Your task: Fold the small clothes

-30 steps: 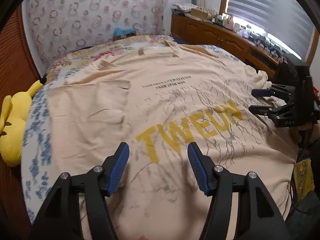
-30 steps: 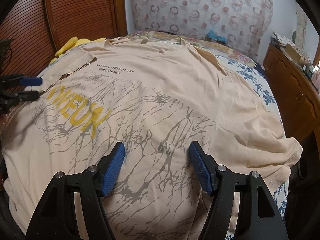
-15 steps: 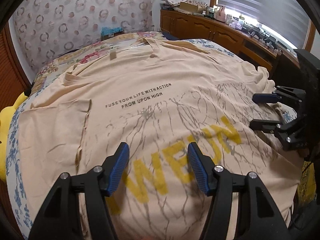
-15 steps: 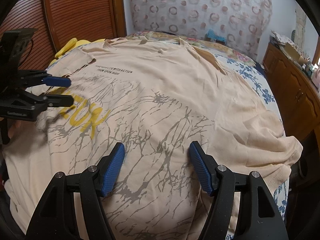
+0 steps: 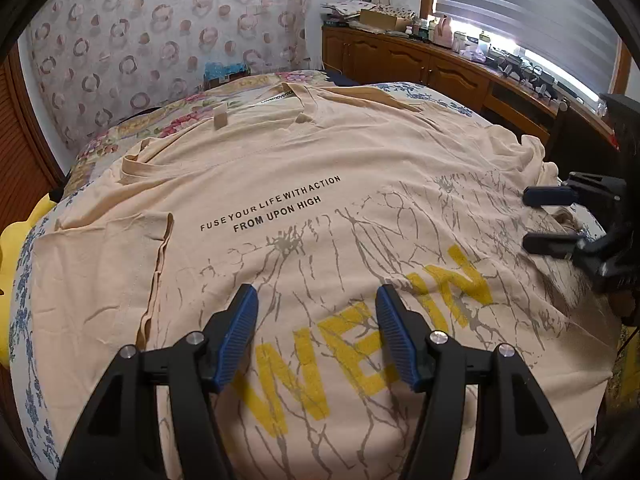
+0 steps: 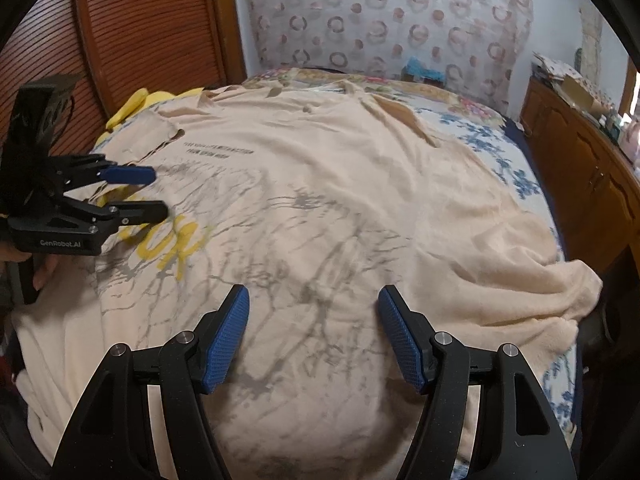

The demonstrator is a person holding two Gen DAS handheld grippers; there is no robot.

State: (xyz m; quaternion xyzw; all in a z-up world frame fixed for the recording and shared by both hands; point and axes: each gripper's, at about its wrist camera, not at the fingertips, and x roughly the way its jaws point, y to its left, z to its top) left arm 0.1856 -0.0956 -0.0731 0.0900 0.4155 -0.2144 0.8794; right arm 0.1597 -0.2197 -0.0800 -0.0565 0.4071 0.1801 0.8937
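Observation:
A beige T-shirt point(image 5: 304, 160) with black text, grey crack print and yellow letters lies spread flat, front up, over the bed; it also shows in the right wrist view point(image 6: 328, 184). My left gripper point(image 5: 316, 300) is open and empty above the yellow letters near the hem; it also shows in the right wrist view point(image 6: 150, 192) at the left. My right gripper point(image 6: 314, 300) is open and empty above the shirt's lower right part; it also shows in the left wrist view point(image 5: 528, 220) at the right edge. The near hem is hidden under the grippers.
A floral bedsheet point(image 6: 496, 152) shows around the shirt. A yellow plush toy point(image 5: 12, 240) lies at the bed's left edge. A wooden cabinet point(image 5: 420, 68) with clutter runs along the right. A patterned curtain point(image 5: 160, 40) hangs behind the bed, and a slatted wooden door point(image 6: 140, 32) stands left.
My left gripper has swung right and forward over the shirt, toward the right gripper. The right gripper has stayed nearly still. Both stay open.

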